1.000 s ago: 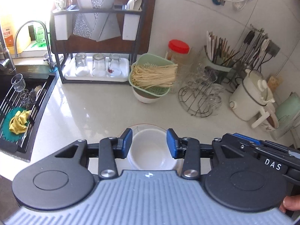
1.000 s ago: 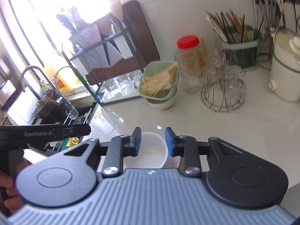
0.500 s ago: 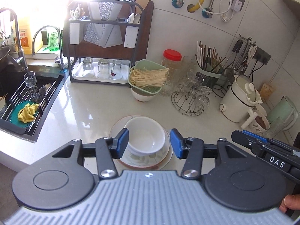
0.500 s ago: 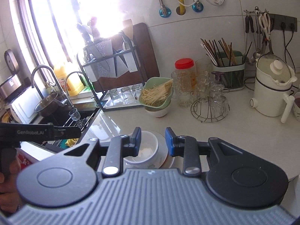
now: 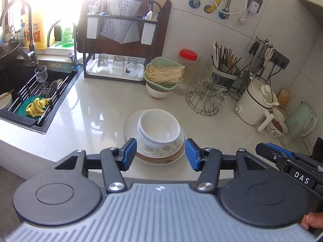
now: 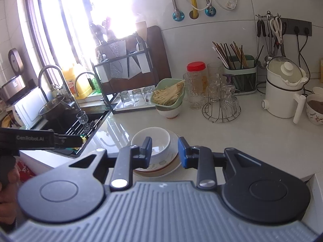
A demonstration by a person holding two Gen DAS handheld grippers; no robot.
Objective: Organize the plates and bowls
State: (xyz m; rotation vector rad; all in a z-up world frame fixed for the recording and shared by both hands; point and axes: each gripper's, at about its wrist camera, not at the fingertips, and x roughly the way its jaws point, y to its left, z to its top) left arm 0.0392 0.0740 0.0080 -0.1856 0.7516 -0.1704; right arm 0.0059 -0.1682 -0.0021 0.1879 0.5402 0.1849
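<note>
Left wrist view shows the stack of white bowls (image 5: 159,128) nested on the flowered plates (image 5: 159,153), out on the counter (image 5: 90,109) just in front of the green strainer of noodles (image 5: 162,74). All of it looks like glazed ceramic: stiff, smooth, likely slippery, fairly heavy as a pile, and liable to chip. The safest hold is probably a rim, one piece at a time. The left gripper (image 5: 160,154) hangs short of the stack, jaws opening to about half their span, nothing between them. The right gripper (image 6: 164,152) is narrowly parted and empty, the stack lying beyond its tips, untouched.
</note>
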